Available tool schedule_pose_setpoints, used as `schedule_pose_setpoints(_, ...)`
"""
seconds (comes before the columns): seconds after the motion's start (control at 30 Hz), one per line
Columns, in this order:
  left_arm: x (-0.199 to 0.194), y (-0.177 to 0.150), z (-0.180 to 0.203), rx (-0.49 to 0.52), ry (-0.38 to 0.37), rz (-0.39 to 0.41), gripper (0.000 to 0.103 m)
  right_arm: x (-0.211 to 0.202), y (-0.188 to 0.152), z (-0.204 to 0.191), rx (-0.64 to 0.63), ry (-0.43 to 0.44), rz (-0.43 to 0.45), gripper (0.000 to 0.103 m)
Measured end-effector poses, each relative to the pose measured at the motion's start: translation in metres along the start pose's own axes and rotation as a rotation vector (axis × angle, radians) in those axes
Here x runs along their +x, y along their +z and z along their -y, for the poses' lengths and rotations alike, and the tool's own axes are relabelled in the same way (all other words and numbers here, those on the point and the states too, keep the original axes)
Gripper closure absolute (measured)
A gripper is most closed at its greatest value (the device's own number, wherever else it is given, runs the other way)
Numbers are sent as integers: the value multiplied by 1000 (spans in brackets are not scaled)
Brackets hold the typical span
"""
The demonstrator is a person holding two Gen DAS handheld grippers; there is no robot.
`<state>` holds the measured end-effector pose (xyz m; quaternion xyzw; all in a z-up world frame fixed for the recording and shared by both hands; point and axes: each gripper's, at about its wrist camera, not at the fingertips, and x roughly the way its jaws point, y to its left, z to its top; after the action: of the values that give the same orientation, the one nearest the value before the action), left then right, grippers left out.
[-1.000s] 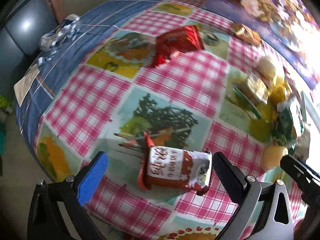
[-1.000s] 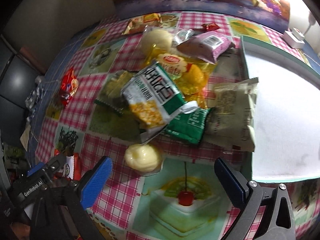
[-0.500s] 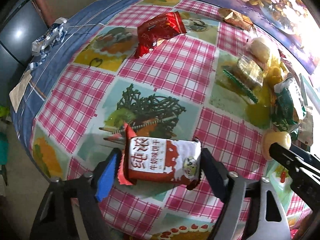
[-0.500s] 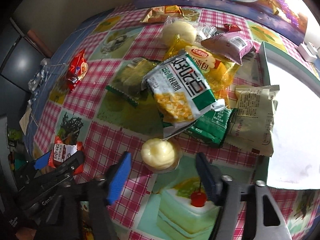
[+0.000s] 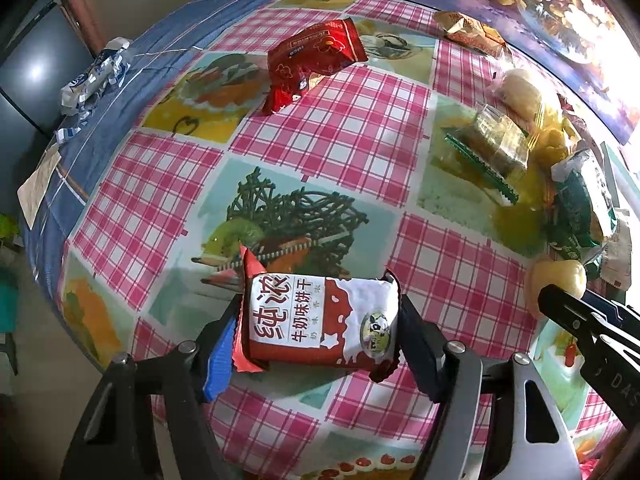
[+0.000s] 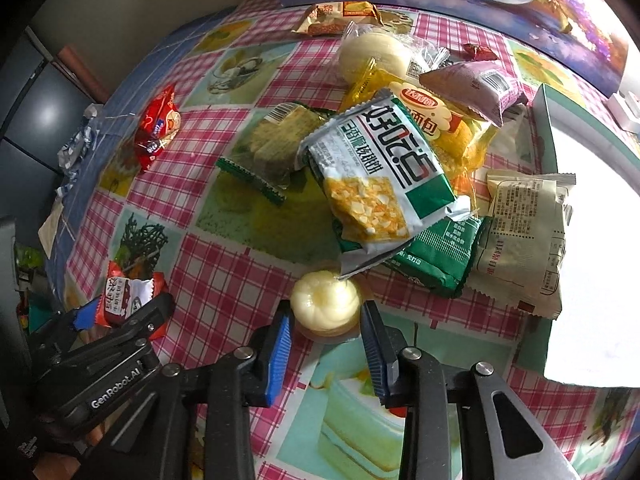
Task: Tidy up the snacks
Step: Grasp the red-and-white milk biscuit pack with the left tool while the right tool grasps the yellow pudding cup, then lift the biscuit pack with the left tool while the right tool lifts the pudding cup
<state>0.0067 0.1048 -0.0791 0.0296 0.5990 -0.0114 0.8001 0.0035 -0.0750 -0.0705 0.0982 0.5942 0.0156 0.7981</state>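
Red-white biscuit pack [image 5: 322,322] clamped in left gripper [image 5: 316,334]; right gripper [image 6: 326,334] jaws pinch bun [image 6: 325,305]. Lift both straight, squeeze bun lightly.

A pink-and-white checked tablecloth [image 5: 344,128] with pale green picture squares and a blue striped border fills both views. Low in the left wrist frame sits a dark red and white biscuit packet [image 5: 320,320] with red lettering, between blue pads [image 5: 220,356]. At upper centre lies a bright red packet [image 5: 312,60]. In the right wrist view, a white and green packet [image 6: 380,184] printed with yellow crackers lies mid-frame, a pale yellow bun [image 6: 325,305] below it, a lilac packet [image 6: 476,88] at upper right, and a beige packet [image 6: 524,236] at right.
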Motion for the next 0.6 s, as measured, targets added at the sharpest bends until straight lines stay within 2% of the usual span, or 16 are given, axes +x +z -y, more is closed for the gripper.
schedule_pose_setpoints(0.17, -1, 0, 1, 8, -1, 12, 37, -4, -3, 1, -4, -2, 1, 67)
schedule_pose_setpoints(0.6, -16, 2, 0, -5, 5, 49, 38, -11, -4, 4, -4, 32, 18, 68)
